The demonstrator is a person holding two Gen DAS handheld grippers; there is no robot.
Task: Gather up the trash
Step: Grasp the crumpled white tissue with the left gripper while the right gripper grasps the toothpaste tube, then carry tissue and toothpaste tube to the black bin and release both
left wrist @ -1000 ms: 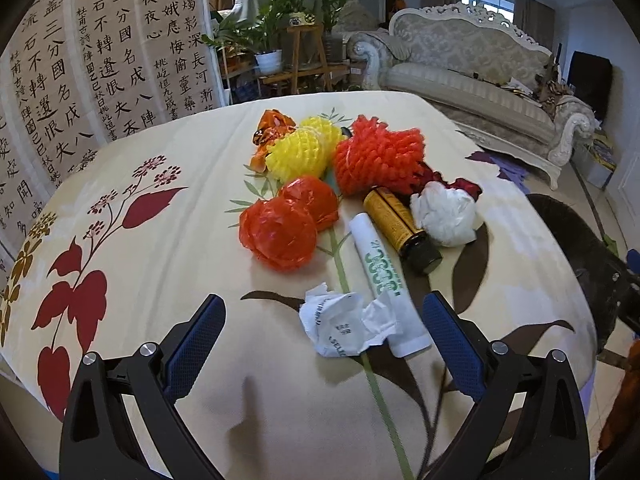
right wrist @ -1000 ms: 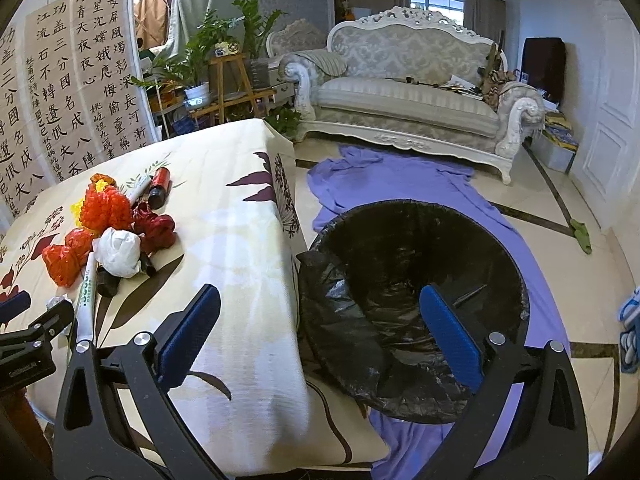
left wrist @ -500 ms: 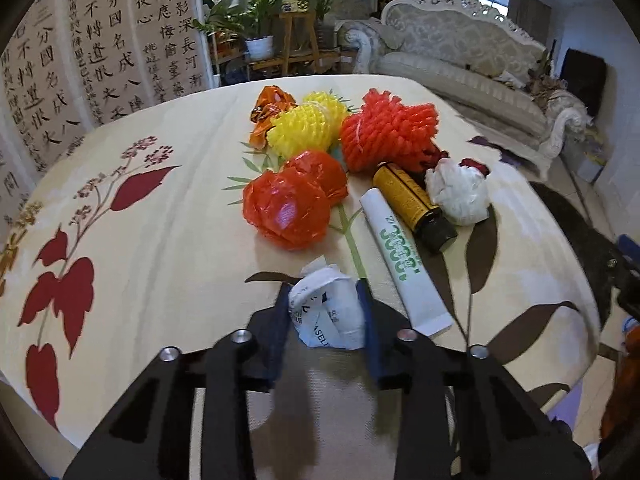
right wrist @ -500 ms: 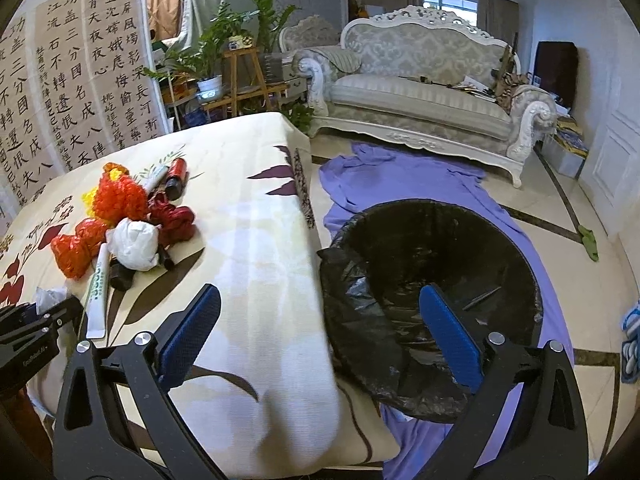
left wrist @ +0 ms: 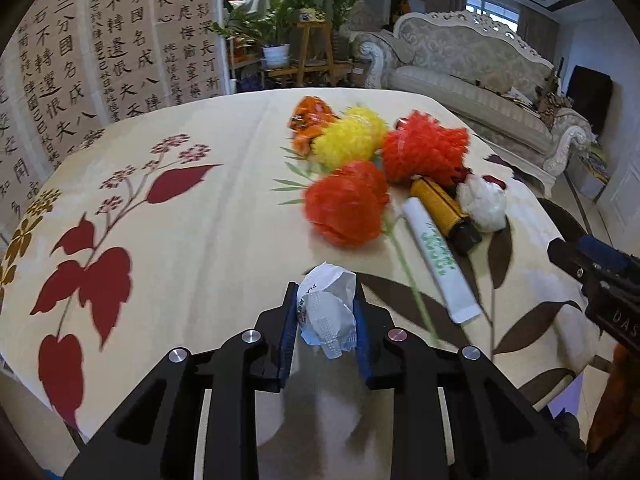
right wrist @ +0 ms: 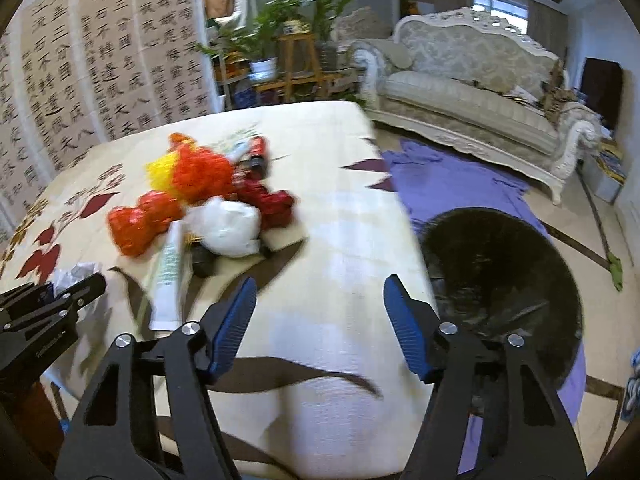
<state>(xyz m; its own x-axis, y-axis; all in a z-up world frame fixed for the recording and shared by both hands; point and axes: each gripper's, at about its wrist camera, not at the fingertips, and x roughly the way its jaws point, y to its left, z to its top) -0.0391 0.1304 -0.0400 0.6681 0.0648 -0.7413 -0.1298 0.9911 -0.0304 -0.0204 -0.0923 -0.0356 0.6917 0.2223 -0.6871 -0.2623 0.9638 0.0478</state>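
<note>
Left hand-held gripper (left wrist: pixel 326 320) narrow, its jaws just closed onto the crumpled paper wad (left wrist: pixel 328 312), pads pressing both sides; wad sits low over the counter (left wrist: pixel 180 240), nearest item of the trash pile (left wrist: pixel 360 184). Right hand-held gripper (right wrist: pixel 320 320) empty, half open, jaws just narrowing; pile lies ahead-left of it. Black-lined bin (right wrist: pixel 500 276) on the floor past the counter's right edge; open counter between wad and that edge, likely a clear carry rightward.
</note>
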